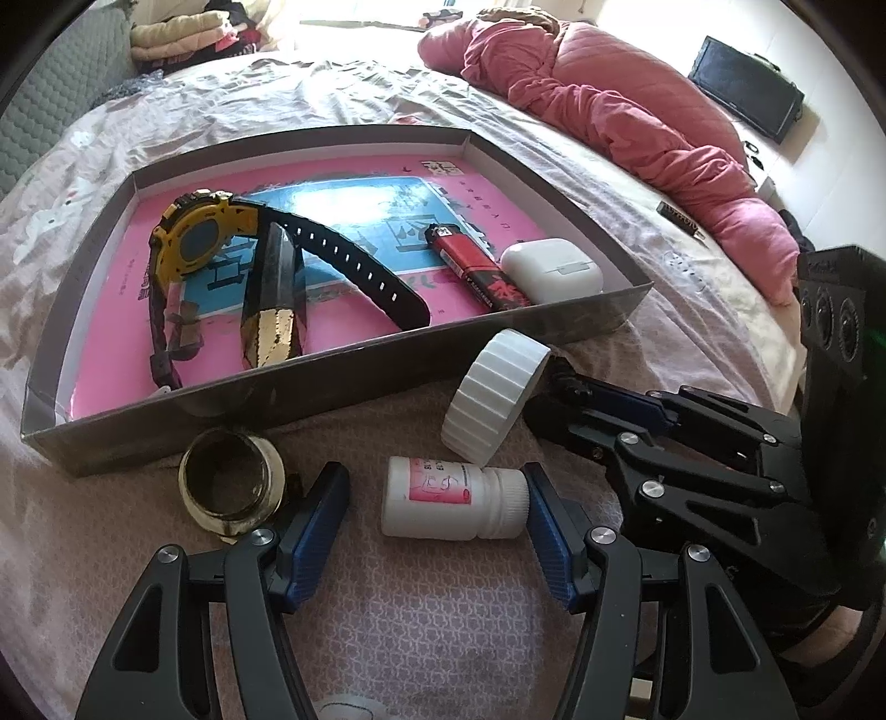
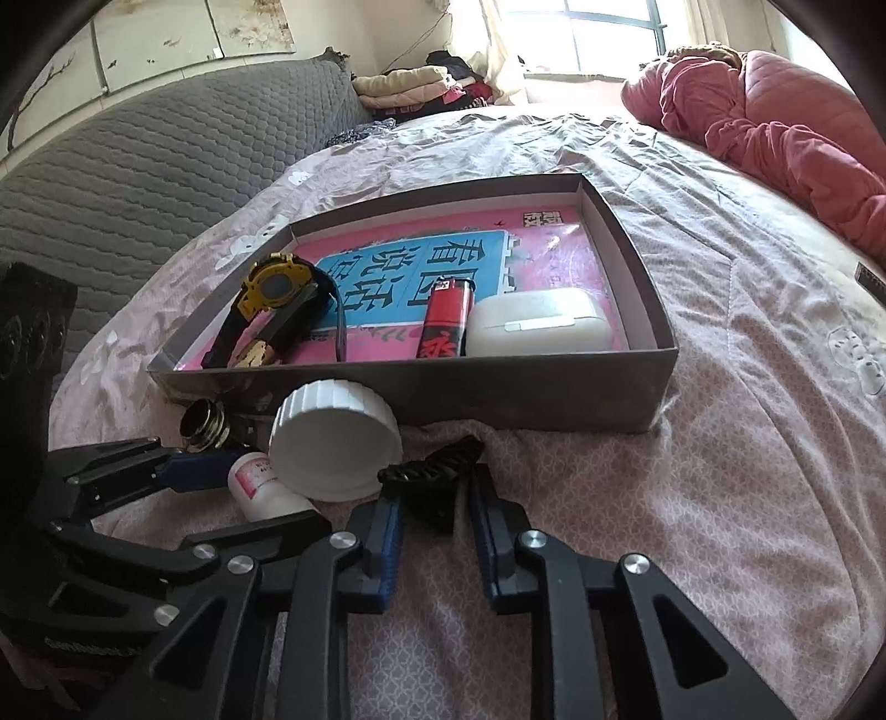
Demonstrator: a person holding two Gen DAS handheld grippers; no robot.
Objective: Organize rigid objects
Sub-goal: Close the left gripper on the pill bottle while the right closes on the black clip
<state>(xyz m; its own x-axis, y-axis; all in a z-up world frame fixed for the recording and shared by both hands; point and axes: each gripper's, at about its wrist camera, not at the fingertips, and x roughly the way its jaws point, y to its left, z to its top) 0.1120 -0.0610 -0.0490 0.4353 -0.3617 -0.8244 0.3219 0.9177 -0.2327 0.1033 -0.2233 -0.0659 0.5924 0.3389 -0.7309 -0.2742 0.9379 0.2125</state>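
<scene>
Only right view | right gripper (image 2: 434, 501) clamps black clip (image 2: 437, 476) — left gripper (image 1: 437, 526) loose around bottle (image 1: 448, 498)

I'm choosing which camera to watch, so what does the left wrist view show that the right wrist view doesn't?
Left wrist only: a black monitor at the far right, and the whole white pill bottle lying between the open left tongs. Right wrist only: a window, and a black ribbed object pinched in the right tongs. Both: the grey box holding a yellow watch, red lighter and white earbuds case, plus the white ribbed lid.
</scene>
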